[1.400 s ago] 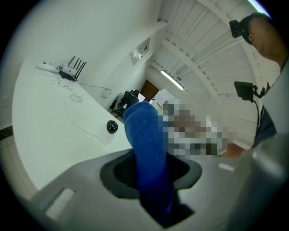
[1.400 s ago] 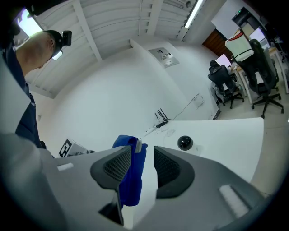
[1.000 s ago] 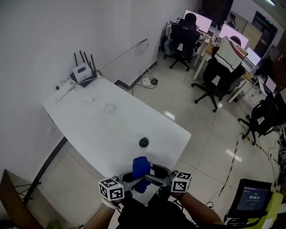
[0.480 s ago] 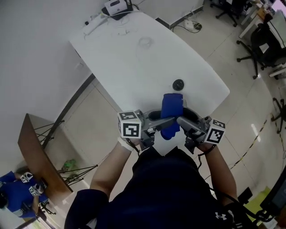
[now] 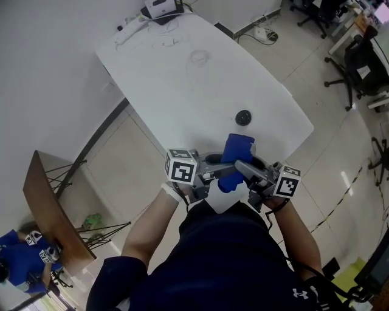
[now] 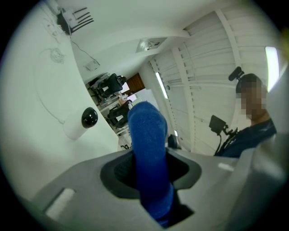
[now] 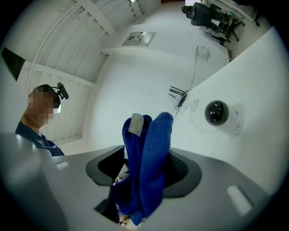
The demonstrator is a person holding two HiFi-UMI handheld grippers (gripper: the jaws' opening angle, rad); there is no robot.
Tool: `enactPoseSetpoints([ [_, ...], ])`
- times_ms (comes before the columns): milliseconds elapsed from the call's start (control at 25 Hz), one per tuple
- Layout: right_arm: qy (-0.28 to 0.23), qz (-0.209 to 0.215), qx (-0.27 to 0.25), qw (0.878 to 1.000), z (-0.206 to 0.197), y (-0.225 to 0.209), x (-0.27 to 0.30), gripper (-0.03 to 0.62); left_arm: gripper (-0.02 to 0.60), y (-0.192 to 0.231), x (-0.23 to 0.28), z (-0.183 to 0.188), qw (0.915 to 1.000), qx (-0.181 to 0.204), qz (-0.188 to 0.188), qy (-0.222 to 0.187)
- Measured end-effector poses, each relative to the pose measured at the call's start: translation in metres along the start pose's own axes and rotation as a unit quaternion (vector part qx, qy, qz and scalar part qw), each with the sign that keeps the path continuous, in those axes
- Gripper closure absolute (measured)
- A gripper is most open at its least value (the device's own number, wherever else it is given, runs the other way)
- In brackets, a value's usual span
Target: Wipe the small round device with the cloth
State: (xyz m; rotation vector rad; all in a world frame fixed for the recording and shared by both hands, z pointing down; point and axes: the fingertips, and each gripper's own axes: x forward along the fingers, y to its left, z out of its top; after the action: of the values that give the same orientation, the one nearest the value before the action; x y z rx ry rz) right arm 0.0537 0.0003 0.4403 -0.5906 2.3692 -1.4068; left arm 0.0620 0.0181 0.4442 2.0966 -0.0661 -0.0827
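Note:
The small round black device (image 5: 243, 117) lies on the white table (image 5: 182, 79) near its front right end; it also shows in the left gripper view (image 6: 89, 118) and the right gripper view (image 7: 216, 113). Both grippers hang close together at the table's front edge, short of the device. A blue cloth (image 5: 236, 155) stands up between them. My left gripper (image 5: 222, 174) is shut on the cloth (image 6: 146, 149). The right gripper (image 5: 241, 166) has its jaws closing with the folded cloth (image 7: 149, 158) between them, touching one pad, with a gap at the other.
A router (image 5: 161, 7) with a cable sits at the table's far end by the wall. A brown board (image 5: 55, 212) on a stand is on the floor to the left. Office chairs (image 5: 364, 58) stand at the right. A person in blue (image 5: 18, 255) is at lower left.
The head camera has tipped down from the room to the table edge and my arms. The right gripper has moved in over the cloth, whose top has swung right.

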Motion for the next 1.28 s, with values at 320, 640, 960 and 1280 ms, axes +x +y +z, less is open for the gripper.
enactPoseSetpoints([
  [320, -0.011, -0.047, -0.004, 0.999, 0.013, -0.026, -0.002, 0.411, 0.351, 0.038, -0.002, 0.003, 0.9971, -0.020, 0.072, -0.012],
  [640, -0.063, -0.140, -0.044, 0.987, 0.046, -0.058, -0.018, 0.459, 0.338, 0.062, -0.018, 0.025, 0.9884, 0.017, 0.143, -0.047],
  [960, -0.008, -0.215, -0.238, 0.947, 0.073, -0.088, -0.004, 0.459, 0.387, 0.081, -0.016, 0.051, 0.9567, 0.156, 0.244, -0.031],
  [1280, -0.030, -0.194, -0.173, 0.965, 0.084, -0.099, 0.005, 0.459, 0.370, 0.104, 0.002, 0.058, 0.9311, 0.227, 0.285, 0.009],
])
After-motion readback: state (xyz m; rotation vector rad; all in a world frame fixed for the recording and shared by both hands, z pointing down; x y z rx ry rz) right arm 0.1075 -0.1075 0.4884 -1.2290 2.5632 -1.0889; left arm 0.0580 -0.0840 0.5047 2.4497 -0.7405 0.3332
